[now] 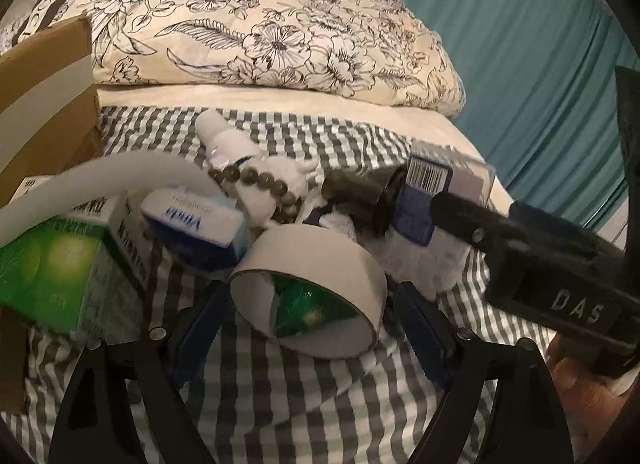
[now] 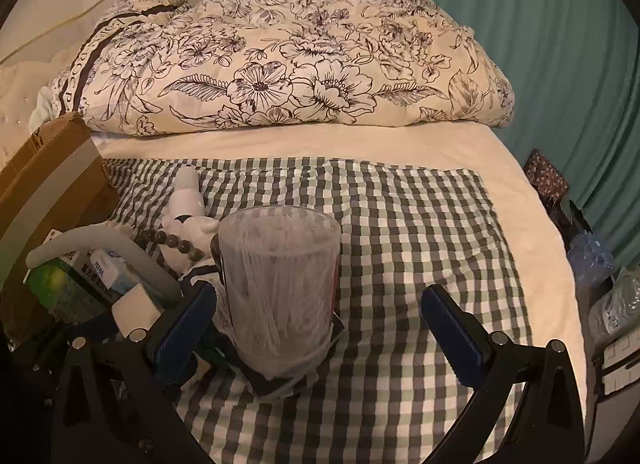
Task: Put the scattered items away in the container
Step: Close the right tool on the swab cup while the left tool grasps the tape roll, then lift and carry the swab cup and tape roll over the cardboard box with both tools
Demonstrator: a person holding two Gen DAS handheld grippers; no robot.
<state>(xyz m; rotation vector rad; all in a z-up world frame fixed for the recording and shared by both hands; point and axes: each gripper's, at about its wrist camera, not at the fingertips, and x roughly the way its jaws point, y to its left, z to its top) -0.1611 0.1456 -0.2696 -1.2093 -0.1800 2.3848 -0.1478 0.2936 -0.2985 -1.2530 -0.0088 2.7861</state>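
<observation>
Left hand-held gripper (image 1: 308, 328), spread, straddles the tape roll (image 1: 308, 304); right hand-held gripper (image 2: 320, 328), spread, brackets the cotton-swab jar (image 2: 280, 288). Next, probably squeezing both.

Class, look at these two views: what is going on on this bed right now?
A person is tidying clutter off a checked cloth with hand-held tongs. The left tongs straddle a roll of tape, not yet gripping it. The right tongs stand open around a clear tub of cotton swabs. A cardboard box waits at the left.
</observation>
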